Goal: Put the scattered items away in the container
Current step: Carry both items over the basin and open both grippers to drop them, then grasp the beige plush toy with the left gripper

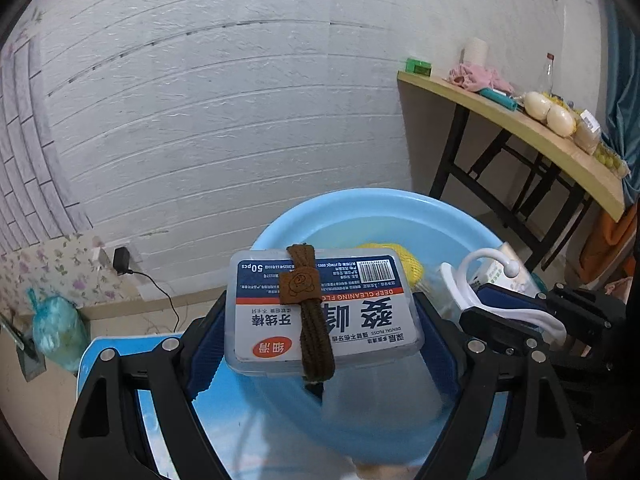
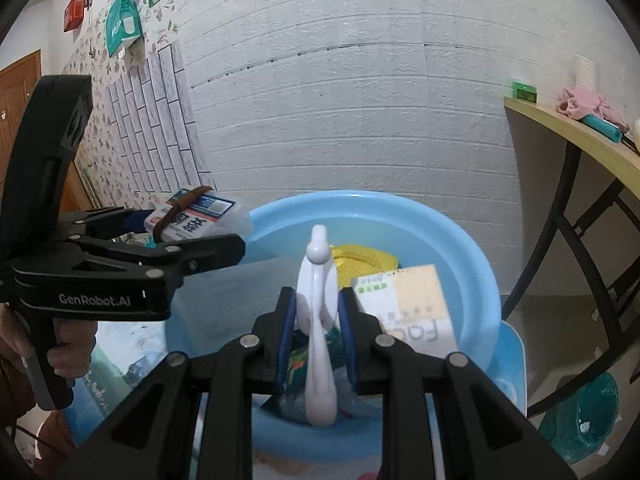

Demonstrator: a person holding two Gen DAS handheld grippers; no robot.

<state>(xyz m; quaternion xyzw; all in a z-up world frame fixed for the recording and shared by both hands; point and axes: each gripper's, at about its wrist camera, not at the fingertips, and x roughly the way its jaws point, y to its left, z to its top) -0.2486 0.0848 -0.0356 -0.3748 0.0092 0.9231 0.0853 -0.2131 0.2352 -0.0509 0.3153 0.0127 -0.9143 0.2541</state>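
Observation:
My left gripper (image 1: 322, 320) is shut on a clear dental floss box (image 1: 352, 320) with a brown hair band (image 1: 304, 288) lying across its top. It holds the box over the near rim of a light blue basin (image 1: 380, 216). My right gripper (image 2: 317, 304) is shut on a white plastic hook (image 2: 318, 264), which hangs above the basin (image 2: 460, 248). Inside the basin lie a yellow item (image 2: 364, 260), a beige carton (image 2: 408, 304) and a colourful packet (image 2: 300, 360). In the right wrist view the left gripper (image 2: 196, 232) with the floss box (image 2: 196, 220) is at the left.
The basin rests on a blue stand (image 1: 120, 352). A wooden table (image 1: 520, 128) with black legs and clutter stands to the right. A green bag (image 1: 56, 328) sits on the floor at the left. A person's hand (image 2: 68, 356) grips the left handle.

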